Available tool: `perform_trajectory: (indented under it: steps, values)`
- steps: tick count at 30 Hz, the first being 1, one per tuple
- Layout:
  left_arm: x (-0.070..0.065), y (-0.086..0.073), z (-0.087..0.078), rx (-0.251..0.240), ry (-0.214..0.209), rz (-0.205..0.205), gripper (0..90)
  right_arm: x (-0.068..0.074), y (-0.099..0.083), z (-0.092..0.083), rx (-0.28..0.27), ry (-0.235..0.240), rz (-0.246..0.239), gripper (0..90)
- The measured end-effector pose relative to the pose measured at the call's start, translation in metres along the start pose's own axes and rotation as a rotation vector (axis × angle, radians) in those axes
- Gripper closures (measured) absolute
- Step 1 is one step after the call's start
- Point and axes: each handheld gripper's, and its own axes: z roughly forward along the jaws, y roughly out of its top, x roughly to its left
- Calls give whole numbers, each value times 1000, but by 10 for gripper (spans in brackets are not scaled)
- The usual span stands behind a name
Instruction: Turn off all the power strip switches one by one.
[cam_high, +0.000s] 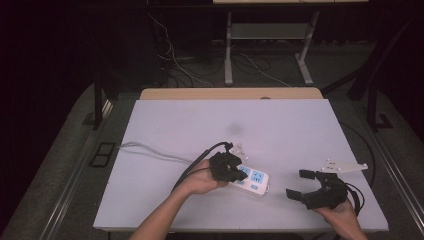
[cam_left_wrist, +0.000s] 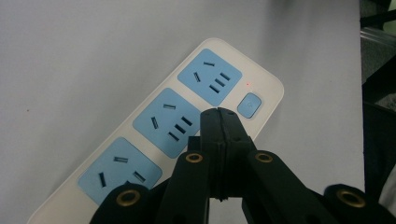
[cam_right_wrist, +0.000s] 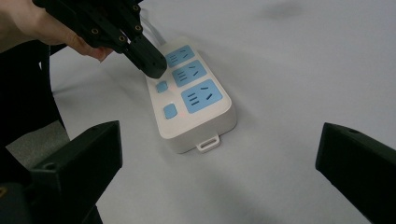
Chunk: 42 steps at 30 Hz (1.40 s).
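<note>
A: Item one, left gripper (cam_left_wrist: 219, 112). State of the fingers (cam_left_wrist: 211, 140)?

B: Pressed together, nothing between them. Tip sits over the power strip (cam_left_wrist: 154, 135), along the edge row of switch buttons, near the second switch button (cam_right_wrist: 161, 87).

A: Item two, the power strip. Position?

B: Flat on the white tabletop (cam_high: 280, 130), near the front, just left of centre. Three blue sockets in a row; end switch button (cam_left_wrist: 249, 104) with a small red indicator light (cam_left_wrist: 247, 84) beside it. Long axis runs on a diagonal away from the left fingers; its grey cable (cam_high: 150, 150) leads off left.

A: Item three, right gripper (cam_high: 303, 184)?

B: Fingers spread wide, empty, resting well apart to the right. The left hand (cam_high: 200, 180) is the nearer; a press downward looks likely.
</note>
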Motion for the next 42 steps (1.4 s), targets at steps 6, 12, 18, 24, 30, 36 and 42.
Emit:
perform_trajectory:
  steps: [6, 12, 18, 24, 30, 36, 42]
  values:
    - [0, -2, 3, 11, 0, -2, 892, 0, 0, 0, 1, 0, 0, 3]
    - [1, -5, 6, 22, -3, -3, 893, 0, 0, 0, 1, 0, 0, 3]
    - [2, -6, 6, 14, -5, -4, 893, 0, 0, 0, 2, 1, 0, 4]
    - [3, -7, 7, 11, -11, -12, 894, 0, 0, -1, 1, 0, -1, 3]
    - [7, -8, 7, 6, -42, -40, 895, 1, 0, -1, 0, 0, -2, 3]
    - [8, -11, 7, -14, -51, -55, 897, 1, 0, -1, 3, 0, -1, 3]
    - [7, -10, 8, -9, -45, -58, 898, 2, 0, -2, -1, -1, -9, 3]
